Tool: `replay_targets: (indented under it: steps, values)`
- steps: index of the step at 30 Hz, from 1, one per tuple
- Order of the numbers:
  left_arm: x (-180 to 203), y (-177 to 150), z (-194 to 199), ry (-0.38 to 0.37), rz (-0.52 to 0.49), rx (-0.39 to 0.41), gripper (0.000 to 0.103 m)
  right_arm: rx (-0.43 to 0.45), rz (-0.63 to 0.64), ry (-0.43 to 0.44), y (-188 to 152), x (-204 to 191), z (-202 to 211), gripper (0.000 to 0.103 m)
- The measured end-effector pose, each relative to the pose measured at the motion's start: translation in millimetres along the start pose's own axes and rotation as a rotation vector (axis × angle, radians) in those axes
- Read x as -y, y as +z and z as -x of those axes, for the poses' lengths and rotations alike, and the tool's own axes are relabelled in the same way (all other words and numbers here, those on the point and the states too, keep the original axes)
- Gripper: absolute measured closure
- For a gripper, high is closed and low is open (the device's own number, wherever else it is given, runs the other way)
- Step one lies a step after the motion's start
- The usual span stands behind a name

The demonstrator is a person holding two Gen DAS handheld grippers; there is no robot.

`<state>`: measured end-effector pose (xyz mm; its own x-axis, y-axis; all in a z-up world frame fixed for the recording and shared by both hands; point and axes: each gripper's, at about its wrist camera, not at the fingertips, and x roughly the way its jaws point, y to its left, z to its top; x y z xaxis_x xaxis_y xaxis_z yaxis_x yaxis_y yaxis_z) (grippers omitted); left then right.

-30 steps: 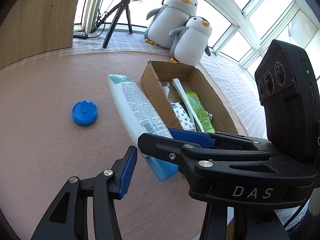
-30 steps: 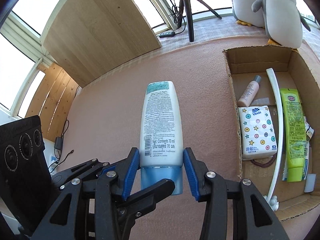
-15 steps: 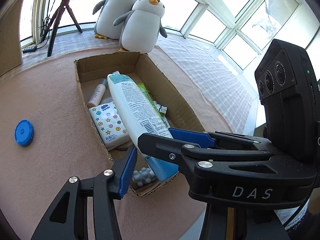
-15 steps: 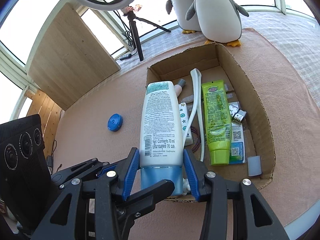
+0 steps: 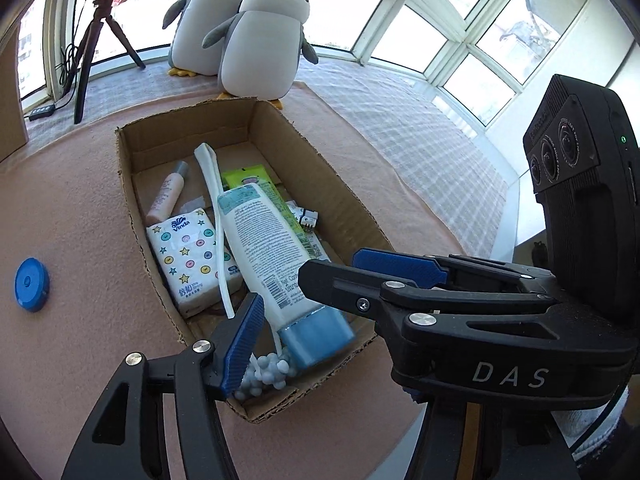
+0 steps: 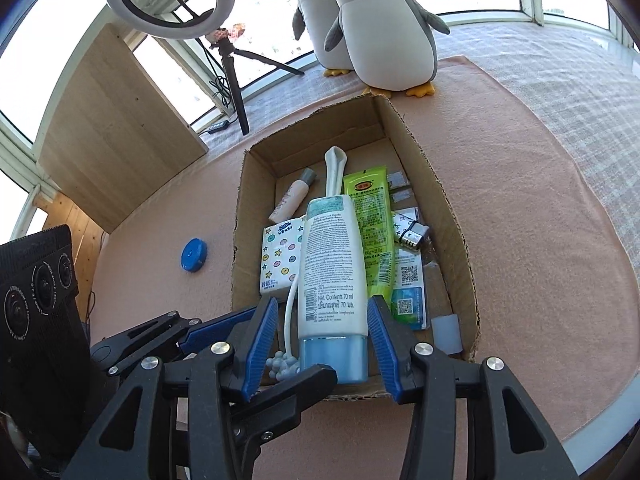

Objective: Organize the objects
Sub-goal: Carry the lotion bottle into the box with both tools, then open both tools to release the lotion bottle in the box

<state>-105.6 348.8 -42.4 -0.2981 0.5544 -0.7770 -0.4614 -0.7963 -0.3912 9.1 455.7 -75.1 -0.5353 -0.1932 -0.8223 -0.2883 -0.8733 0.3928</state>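
Hidden: the lower part of the white lotion tube with a light blue cap [image 6: 333, 276] is crossed by a black gripper finger in both views; whether the tube rests on the box contents cannot be told.
Cut off: the two grey-and-white plush penguins [image 6: 376, 28] are cropped at the top.
Hard to make out: small foil packets [image 6: 400, 188] at the box's far end.
Box: an open brown cardboard box [image 6: 448, 216] is seen on the pink tabletop [image 6: 540, 240].
Contents: a star-patterned tissue pack [image 5: 192, 256], a green tube [image 6: 372, 224], a long white handle [image 5: 212, 184], a small beige bottle [image 5: 166, 196], QR-code cards [image 6: 408, 284].
Left hand-held gripper [image 5: 308, 292]: opening, pads apart from the tube between them.
Right hand-held gripper [image 6: 322, 338]: opening, the right pad at the tube's edge, the left clear.
Outside: a round blue lid [image 5: 31, 284] is left on the tabletop.
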Motion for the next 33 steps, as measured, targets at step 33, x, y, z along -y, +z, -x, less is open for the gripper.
replay_targets:
  steps: [33]
  values:
    - [-92.7,-32.3,68.3,0.163,0.128,0.061,0.038,0.009,0.056,0.025,-5.3,-51.4,-1.1,0.052]
